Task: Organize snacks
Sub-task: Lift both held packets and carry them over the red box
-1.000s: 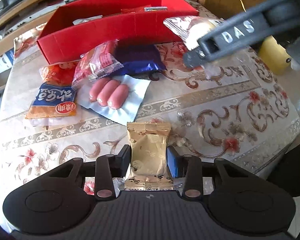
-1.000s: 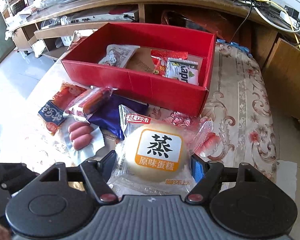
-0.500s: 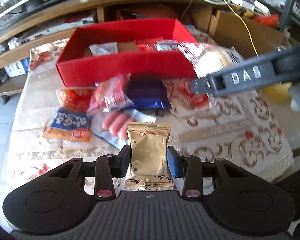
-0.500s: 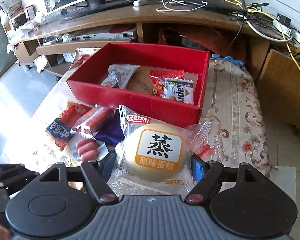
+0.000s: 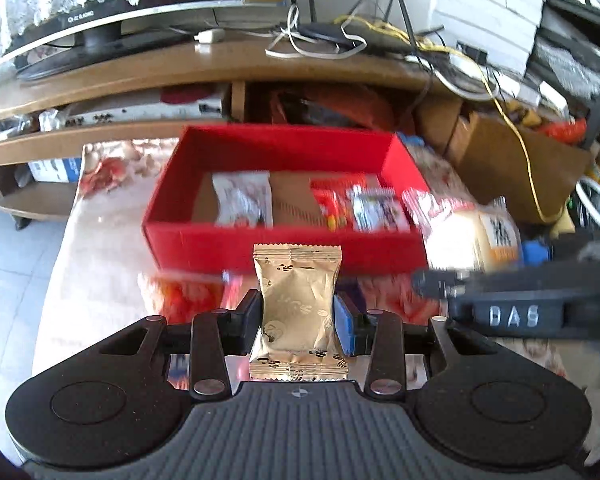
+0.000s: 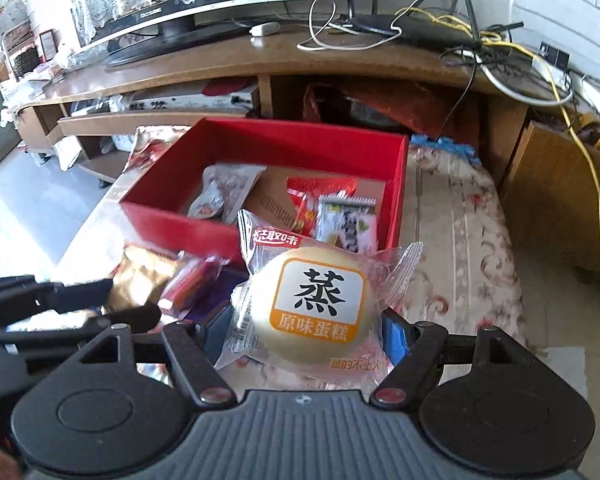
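Tilting downward toward red box [image 5: 284, 248], left gripper [image 5: 298, 316] clamped on gold packet [image 5: 298, 304] — right gripper [image 6: 308, 332] gripping cake bun [image 6: 312, 308]

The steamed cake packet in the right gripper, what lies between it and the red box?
In the right wrist view, nothing lies between: the steamed cake packet hangs in the air, its upper edge overlapping the red box near wall.

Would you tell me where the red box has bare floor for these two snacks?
In the red box, bare cardboard shows between the white packet and the red packets, and along the far wall. The right near corner is crowded.
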Tool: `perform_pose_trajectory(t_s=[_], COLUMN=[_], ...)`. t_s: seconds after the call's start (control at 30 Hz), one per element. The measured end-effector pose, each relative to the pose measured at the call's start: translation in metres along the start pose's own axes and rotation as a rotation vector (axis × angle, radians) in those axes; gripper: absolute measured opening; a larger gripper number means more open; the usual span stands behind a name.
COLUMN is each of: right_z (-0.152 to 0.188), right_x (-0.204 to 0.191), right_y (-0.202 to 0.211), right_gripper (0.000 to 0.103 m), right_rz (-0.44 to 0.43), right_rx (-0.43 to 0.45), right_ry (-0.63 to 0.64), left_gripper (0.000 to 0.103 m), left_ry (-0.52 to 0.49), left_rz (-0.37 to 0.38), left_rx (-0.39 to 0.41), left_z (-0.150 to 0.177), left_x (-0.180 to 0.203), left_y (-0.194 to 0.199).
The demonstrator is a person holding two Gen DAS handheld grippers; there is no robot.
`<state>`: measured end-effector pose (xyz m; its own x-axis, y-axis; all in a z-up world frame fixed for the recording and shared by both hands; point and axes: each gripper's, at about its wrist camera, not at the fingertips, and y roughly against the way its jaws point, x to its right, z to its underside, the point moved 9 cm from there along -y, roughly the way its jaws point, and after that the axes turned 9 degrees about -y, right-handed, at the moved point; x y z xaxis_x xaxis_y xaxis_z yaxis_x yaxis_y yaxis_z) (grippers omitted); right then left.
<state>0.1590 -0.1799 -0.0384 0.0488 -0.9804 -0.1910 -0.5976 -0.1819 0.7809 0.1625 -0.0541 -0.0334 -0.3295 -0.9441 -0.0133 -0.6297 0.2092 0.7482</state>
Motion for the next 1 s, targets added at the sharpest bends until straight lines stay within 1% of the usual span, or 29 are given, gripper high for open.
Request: perform_pose_trajectory(t_s=[0.07,0.23,0.5,0.73,1.0], right_z=[-0.009,-0.029,-0.058,-0.072,-0.08], right_x=[0.001,0.002,0.01,0.019,0.024], right_y=[-0.006,-0.018,-0.043,-0.063,-0.085], right_gripper=[0.079,0.079,0.079,0.079,0.078], right_rz=[0.012,0.021,0.04,0.06,0.074], right_rx=[0.004,0.012,0.012,0.0,-0.023], right_ry=[-0.012,-0.027,-0.053,-0.071,-0.082], left_gripper=[0.047,0.047,0.047,0.047,0.047], left_ry=[0.02,0.032,0.06,0.062,0.064], left_rz=[0.008,0.006,0.022,0.019,0.007], left_rx=[0.015,0.039,0.038,0.037,0.017], left_z=[-0.012,-0.031,-0.054,-0.067,-0.072], left_x=[-0.005,-0.013,-0.021,-0.023,-0.026], left_y=[-0.007,-0.022,-0.05,-0.067,-0.085])
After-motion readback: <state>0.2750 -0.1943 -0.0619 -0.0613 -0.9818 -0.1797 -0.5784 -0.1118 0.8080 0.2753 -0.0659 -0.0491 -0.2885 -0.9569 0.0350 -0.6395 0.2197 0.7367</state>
